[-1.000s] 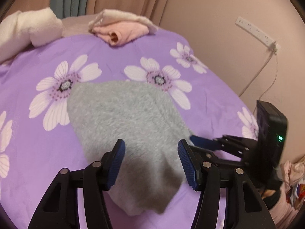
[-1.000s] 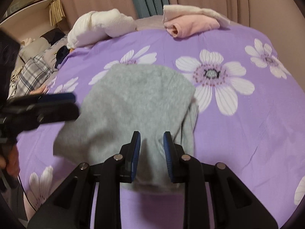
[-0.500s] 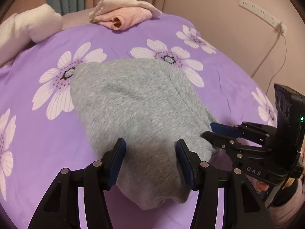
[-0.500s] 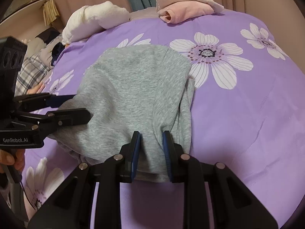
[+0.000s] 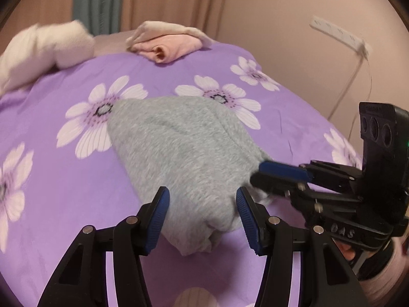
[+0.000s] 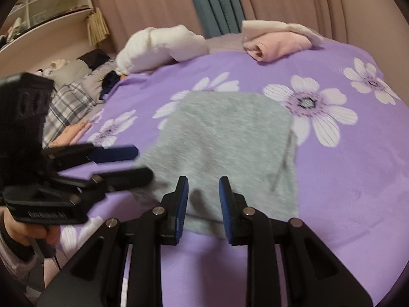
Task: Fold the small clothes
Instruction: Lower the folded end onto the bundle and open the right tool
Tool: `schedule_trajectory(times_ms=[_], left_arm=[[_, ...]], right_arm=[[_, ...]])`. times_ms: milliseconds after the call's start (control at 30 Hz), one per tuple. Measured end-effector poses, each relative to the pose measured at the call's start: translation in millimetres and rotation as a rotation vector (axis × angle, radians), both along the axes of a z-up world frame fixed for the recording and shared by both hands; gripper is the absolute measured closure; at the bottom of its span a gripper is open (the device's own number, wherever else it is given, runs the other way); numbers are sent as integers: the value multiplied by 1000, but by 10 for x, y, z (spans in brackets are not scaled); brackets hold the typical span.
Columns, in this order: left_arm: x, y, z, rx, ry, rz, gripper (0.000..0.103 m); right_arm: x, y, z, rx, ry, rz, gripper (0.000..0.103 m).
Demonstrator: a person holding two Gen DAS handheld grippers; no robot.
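A grey fleece garment lies folded on the purple flowered bedspread; it also shows in the right wrist view. My left gripper is open, its jaws straddling the garment's near end without gripping it. My right gripper is open with a moderate gap, over the garment's near edge. In the left wrist view the right gripper sits at the garment's right edge. In the right wrist view the left gripper sits at its left edge.
A folded pink and cream garment and a white rolled blanket lie at the far side of the bed. A power strip hangs on the wall to the right. Plaid bedding and shelves are to the left.
My right gripper has opened wider and let go of the grey garment's edge. Both grippers have drawn back slightly. The garment lies flatter on the bed.
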State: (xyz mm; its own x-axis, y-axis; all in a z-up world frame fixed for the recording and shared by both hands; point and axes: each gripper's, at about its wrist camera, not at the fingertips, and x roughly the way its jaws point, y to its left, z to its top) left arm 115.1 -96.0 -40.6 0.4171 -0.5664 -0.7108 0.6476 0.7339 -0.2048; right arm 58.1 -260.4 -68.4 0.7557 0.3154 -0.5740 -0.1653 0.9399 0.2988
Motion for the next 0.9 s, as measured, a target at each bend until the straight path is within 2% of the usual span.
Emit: schedule_trajectory(times_ms=[133, 200, 333, 533, 667, 733, 800, 900], left_arm=[[-47, 266, -30, -38, 26, 61, 48], [-55, 402, -72, -28, 44, 86, 48], [-2, 620, -152, -7, 88, 127, 48], [3, 709, -150, -33, 103, 141, 48], [23, 599, -4, -60, 69, 118, 48], [28, 520, 53, -58, 49, 99, 48], [38, 380, 120, -51, 23, 67, 48], [65, 208, 140, -28, -1, 38, 48]], right_arm=[[174, 78, 108, 97, -20, 49, 81], [243, 233, 103, 75, -4, 95, 81], [304, 578, -125, -52, 118, 195, 82], [268, 566, -281, -23, 192, 192, 82], [187, 417, -223, 38, 182, 188, 80], [107, 336, -121, 58, 143, 165, 80], [32, 270, -13, 39, 95, 134, 80], [-16, 169, 74, -40, 61, 62, 80]])
